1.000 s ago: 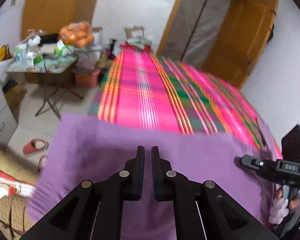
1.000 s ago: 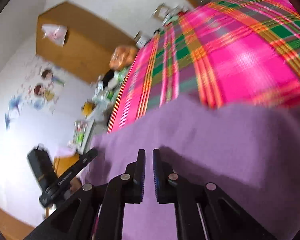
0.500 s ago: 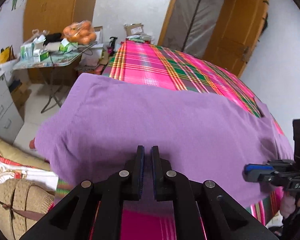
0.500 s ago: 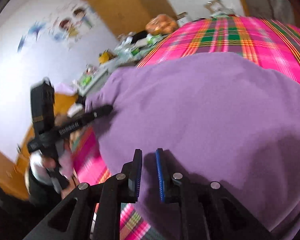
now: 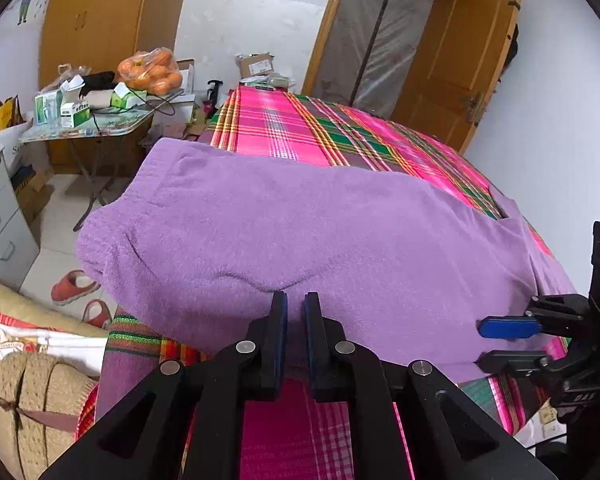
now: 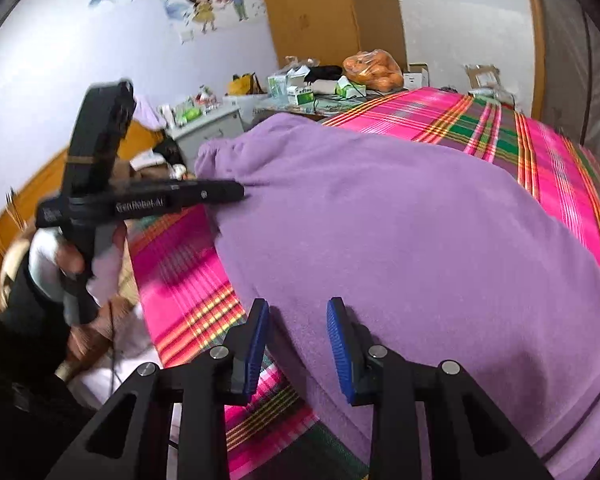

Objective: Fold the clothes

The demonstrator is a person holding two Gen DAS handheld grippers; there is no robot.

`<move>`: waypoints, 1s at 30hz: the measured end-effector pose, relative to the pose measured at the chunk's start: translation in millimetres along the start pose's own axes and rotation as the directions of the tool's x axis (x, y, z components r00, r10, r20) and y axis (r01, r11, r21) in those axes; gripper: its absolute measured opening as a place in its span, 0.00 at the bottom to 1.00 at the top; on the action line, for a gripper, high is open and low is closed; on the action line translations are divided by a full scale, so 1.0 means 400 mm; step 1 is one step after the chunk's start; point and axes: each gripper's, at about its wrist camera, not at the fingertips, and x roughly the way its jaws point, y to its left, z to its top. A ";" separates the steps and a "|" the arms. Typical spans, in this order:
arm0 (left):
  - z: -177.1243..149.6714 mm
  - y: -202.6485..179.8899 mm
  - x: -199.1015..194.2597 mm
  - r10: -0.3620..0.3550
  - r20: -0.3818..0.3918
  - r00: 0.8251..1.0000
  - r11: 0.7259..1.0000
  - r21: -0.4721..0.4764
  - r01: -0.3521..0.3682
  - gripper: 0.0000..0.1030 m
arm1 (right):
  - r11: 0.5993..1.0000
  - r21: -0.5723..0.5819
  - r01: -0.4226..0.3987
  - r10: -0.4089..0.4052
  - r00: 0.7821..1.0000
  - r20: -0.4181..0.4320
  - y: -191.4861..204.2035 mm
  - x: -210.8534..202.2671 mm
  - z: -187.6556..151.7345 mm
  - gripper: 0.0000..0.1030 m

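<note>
The left tongs (image 5: 296, 312) are pinched narrow on the near hem of the purple garment (image 5: 320, 232), where the cloth puckers into a small crease between the pads. The right tongs (image 6: 298, 336) are opening, their blue pads standing apart with the garment's near edge lying between them but not pressed (in the left wrist view they sit at the bed's near right corner, mouth gaping at the hem). The garment is spread flat across the near end of the bed (image 5: 300, 128), over the pink plaid cover, its left part drooping past the bed's near left corner.

With one side let go and the other gripped, any pull from the left would likely drag the cloth askew and wrinkle the laid fold. The overhanging left part could also slide off toward the floor, where slippers (image 5: 74, 286) lie. Farther off, a cluttered desk (image 5: 80, 130) stands beyond the bed's far left corner.
</note>
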 end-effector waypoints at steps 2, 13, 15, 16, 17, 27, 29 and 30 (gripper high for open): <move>-0.004 0.001 -0.004 -0.006 0.003 1.000 1.000 -0.001 0.006 0.08 | 0.999 -0.037 0.019 -0.019 1.000 -0.003 0.008 0.001 0.002 0.31; -0.005 0.009 -0.028 -0.028 0.011 1.000 0.999 -0.019 0.028 0.08 | 0.996 -0.083 0.007 -0.002 0.998 0.059 0.025 -0.034 0.014 0.03; -0.006 0.005 -0.035 -0.041 0.015 0.999 0.999 -0.019 0.042 0.09 | 0.996 -0.087 0.002 0.001 0.999 0.037 0.021 -0.025 0.007 0.03; -0.005 0.002 -0.036 -0.047 0.015 0.999 0.999 -0.015 0.048 0.09 | 0.997 -0.081 0.000 0.001 1.000 0.017 0.017 -0.015 0.002 0.03; -0.006 -0.004 -0.036 -0.053 0.013 0.999 0.999 -0.008 0.053 0.09 | 0.997 -0.080 -0.002 0.002 1.000 0.000 0.016 -0.006 -0.004 0.03; -0.020 -0.058 -0.018 -0.106 -0.019 0.994 0.992 0.073 0.107 0.09 | 0.998 -0.066 -0.025 0.026 1.000 0.012 0.020 -0.015 -0.001 0.04; -0.034 -0.067 -0.007 -0.098 -0.035 0.995 0.990 0.096 0.101 0.09 | 0.998 -0.043 -0.050 0.052 0.998 0.047 0.015 -0.029 0.012 0.04; -0.038 -0.069 -0.010 -0.098 -0.035 0.995 0.989 0.107 0.101 0.09 | 0.998 -0.047 -0.046 0.048 0.998 0.049 0.017 -0.026 0.018 0.11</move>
